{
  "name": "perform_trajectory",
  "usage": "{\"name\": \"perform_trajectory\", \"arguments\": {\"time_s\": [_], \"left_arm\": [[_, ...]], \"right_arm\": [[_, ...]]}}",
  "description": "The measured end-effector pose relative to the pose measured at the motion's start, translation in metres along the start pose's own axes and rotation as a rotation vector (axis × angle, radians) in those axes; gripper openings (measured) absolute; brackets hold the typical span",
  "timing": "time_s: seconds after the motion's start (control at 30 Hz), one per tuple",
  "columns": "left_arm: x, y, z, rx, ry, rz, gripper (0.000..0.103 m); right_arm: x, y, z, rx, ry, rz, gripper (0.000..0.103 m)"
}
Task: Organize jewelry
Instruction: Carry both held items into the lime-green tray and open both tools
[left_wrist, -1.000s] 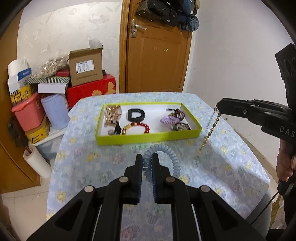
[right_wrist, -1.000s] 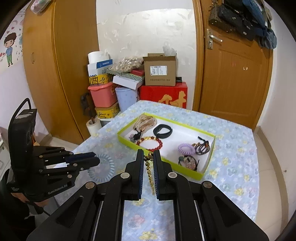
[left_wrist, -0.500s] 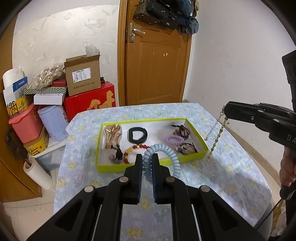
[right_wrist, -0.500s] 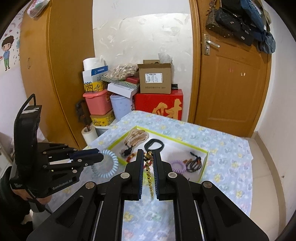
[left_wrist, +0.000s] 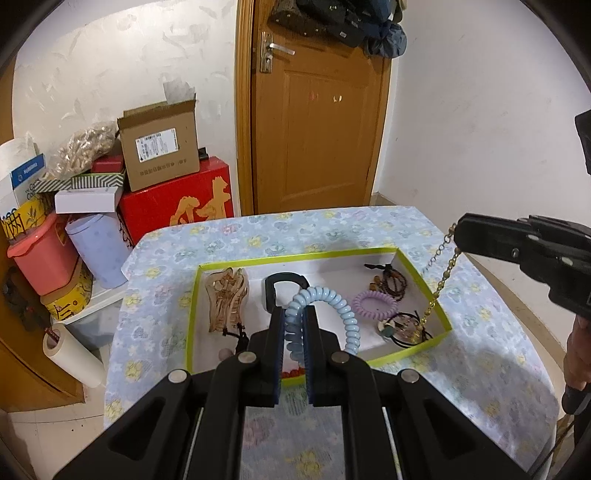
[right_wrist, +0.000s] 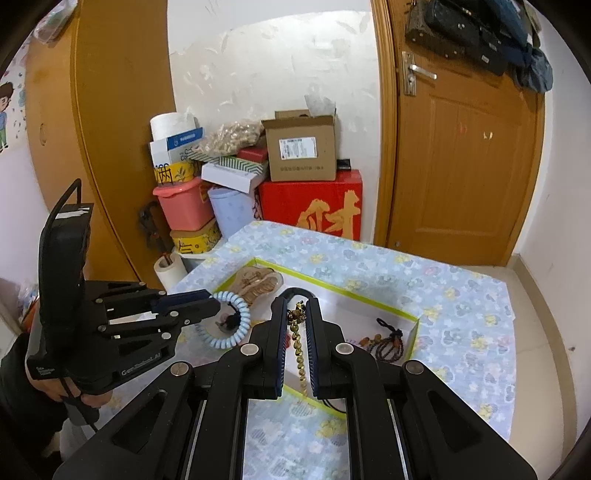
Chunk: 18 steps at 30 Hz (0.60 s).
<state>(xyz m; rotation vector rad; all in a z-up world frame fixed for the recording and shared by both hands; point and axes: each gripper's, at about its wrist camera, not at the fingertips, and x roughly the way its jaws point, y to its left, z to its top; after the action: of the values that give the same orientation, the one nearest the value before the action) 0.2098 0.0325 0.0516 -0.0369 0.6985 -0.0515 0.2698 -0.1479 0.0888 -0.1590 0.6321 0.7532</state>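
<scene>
My left gripper (left_wrist: 294, 314) is shut on a light blue spiral hair tie (left_wrist: 340, 310) and holds it over the near part of the yellow-green tray (left_wrist: 413, 350). My right gripper (right_wrist: 296, 308) is shut on a gold bead chain (right_wrist: 298, 350), which hangs over the tray's right end (left_wrist: 441, 284). The tray holds a tan claw clip (left_wrist: 225, 299), a black band (left_wrist: 282, 282), a purple hair tie (left_wrist: 373, 301) and dark beaded bands (left_wrist: 389, 278). Each gripper shows in the other's view: the left gripper (right_wrist: 207, 301), the right gripper (left_wrist: 461, 236).
The tray sits on a table with a blue floral cloth (left_wrist: 480, 354). Beyond the table's far left stand stacked boxes, a red box (left_wrist: 177, 206), a pink bin (left_wrist: 40, 254) and a paper roll (left_wrist: 70, 354). A wooden door (left_wrist: 317, 122) is behind.
Both grippers have moved forward over the tray with their items still held. The spiral tie and the chain now hang above the tray rather than in front of it.
</scene>
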Motion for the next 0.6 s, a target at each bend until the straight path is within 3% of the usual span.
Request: {"name": "perform_trajectory", "arguments": {"time_s": [0.6], "left_arm": [[0.062, 0.015, -0.017, -0.024, 0.108, -0.011, 0.01]], "right_arm": [[0.07, -0.014, -0.027, 0.052, 0.139, 0.039, 0.01]]}}
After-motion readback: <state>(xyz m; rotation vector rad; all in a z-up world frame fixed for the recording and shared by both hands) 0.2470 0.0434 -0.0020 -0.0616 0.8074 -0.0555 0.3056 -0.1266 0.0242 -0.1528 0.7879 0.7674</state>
